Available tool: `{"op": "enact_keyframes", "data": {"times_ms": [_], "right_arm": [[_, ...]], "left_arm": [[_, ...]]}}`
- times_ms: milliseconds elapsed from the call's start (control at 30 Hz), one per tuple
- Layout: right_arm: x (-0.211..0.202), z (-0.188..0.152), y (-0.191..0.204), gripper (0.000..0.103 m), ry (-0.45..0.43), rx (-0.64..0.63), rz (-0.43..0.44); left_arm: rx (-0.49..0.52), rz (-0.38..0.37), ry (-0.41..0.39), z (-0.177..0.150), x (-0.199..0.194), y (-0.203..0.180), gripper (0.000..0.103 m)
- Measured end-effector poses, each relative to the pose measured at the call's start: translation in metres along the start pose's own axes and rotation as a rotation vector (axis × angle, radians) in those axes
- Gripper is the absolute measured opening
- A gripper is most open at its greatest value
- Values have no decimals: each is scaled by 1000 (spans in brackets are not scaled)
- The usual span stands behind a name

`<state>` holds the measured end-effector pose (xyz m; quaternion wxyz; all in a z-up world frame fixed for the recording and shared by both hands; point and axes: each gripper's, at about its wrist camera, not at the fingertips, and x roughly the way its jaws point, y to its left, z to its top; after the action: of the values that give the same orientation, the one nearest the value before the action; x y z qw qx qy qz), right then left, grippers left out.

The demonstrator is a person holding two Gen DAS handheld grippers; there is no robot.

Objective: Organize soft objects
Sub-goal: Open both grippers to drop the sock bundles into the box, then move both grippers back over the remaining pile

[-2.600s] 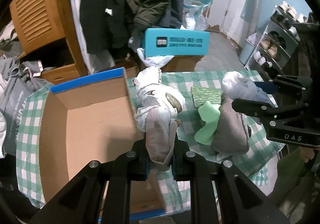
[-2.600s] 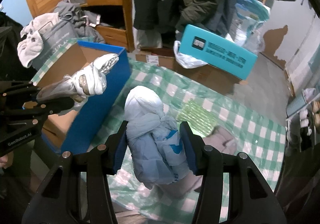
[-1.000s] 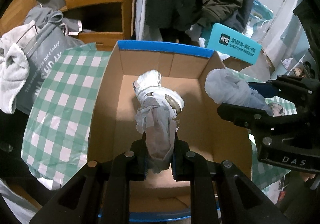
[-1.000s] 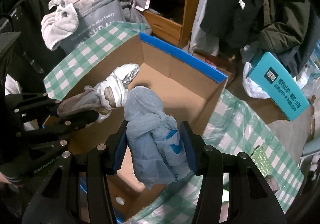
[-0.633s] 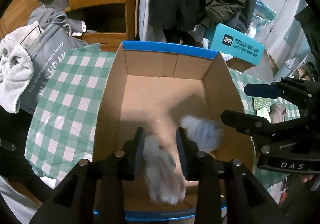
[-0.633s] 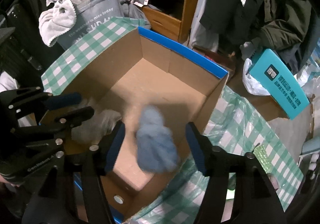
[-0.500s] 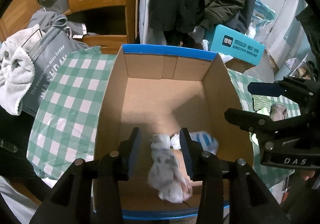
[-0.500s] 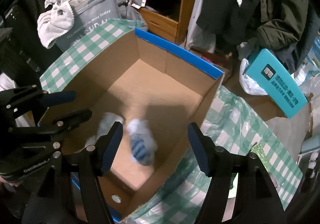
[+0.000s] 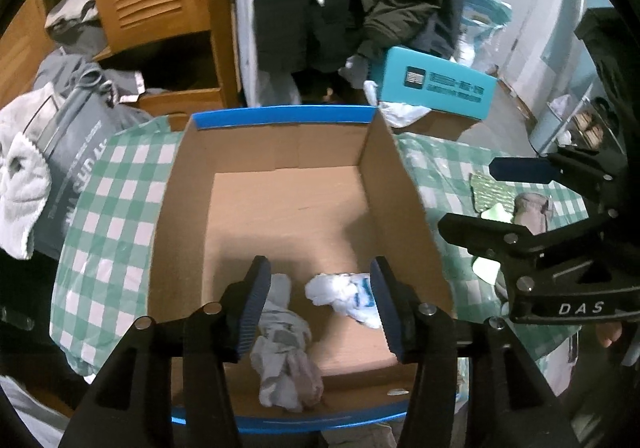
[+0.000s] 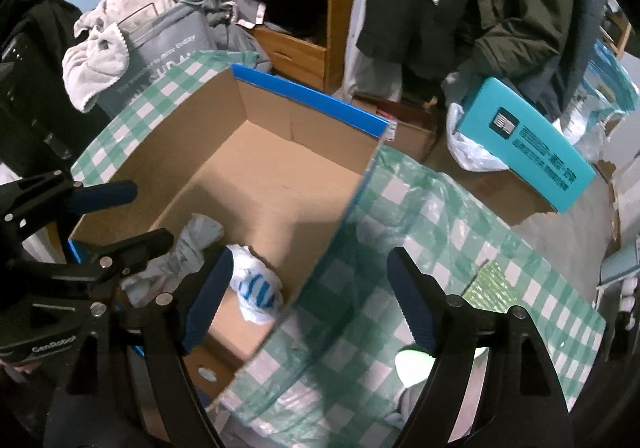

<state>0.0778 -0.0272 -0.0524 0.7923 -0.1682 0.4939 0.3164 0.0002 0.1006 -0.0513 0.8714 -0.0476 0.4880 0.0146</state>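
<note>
An open cardboard box (image 9: 280, 114) with a blue rim stands on the green checked tablecloth (image 9: 116, 184). On its floor near the front wall lie a grey-white cloth bundle (image 9: 284, 352) and a white-and-blue bundle (image 9: 348, 294). My left gripper (image 9: 320, 304) hovers above them with its jaws opening and nothing between the pads. My right gripper (image 10: 308, 288) hangs over the box's right wall (image 10: 340, 208), jaws opening and empty. The white-and-blue bundle (image 10: 256, 288) and the grey one (image 10: 196, 236) lie below it, and the left gripper (image 10: 150, 214) is at its left.
To the right of the box, a pale green soft item (image 9: 494, 214), a grey-brown one (image 9: 532, 208) and a shiny green pad (image 10: 488, 284) lie on the cloth. A teal carton (image 10: 524, 144) sits beyond the table. A grey bag (image 9: 76, 136) with a white towel (image 9: 20, 188) stands at the left.
Both grippers let go of their bundles, which dropped onto the box floor. The jaws have widened since, and both grippers have drifted to the right and slightly up.
</note>
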Motion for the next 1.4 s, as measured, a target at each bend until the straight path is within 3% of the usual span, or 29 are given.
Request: {"op": "enact_keyframes", "data": {"times_ms": [467,1400], "right_arm": [[-24,-46,-57,80,-18,116,-28],[-48,-130,-180,81,-10,416,-113]], "left_arm": [[80,-34,-12,7,-8,-53,57],[189,-120,36,22,25,-143,63]]}}
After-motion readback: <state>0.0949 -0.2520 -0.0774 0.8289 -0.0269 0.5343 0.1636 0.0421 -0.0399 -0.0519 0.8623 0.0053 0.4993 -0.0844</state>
